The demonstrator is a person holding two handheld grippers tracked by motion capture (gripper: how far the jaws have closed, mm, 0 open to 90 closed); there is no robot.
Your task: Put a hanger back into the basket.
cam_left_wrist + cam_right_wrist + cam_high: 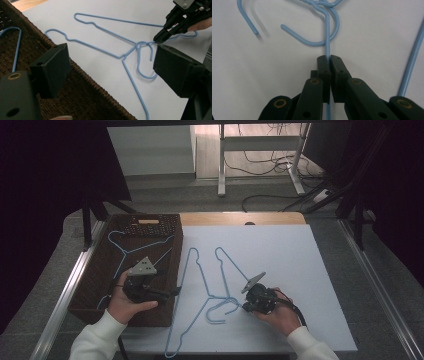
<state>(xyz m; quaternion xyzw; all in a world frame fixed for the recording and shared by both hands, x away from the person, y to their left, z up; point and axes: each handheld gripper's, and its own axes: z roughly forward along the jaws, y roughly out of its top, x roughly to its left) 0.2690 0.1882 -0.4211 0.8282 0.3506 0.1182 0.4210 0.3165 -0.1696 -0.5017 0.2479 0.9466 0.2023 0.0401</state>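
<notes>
Right gripper view: right gripper [328, 58] jaws clamped on blue hanger [328, 37] wire near surface's front edge; left gripper [110, 65] jaws wide apart, holding nothing, over basket [82, 95].

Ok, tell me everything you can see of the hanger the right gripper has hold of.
The blue wire hanger is thin, looks like coated metal, and has a notched shoulder and a curled hook. It lies flat on the white table sheet, its hook and neck crossing a second blue hanger beside it. The right gripper has its jaws shut on the hanger's straight wire near the hook. Nothing else touches it.
</notes>
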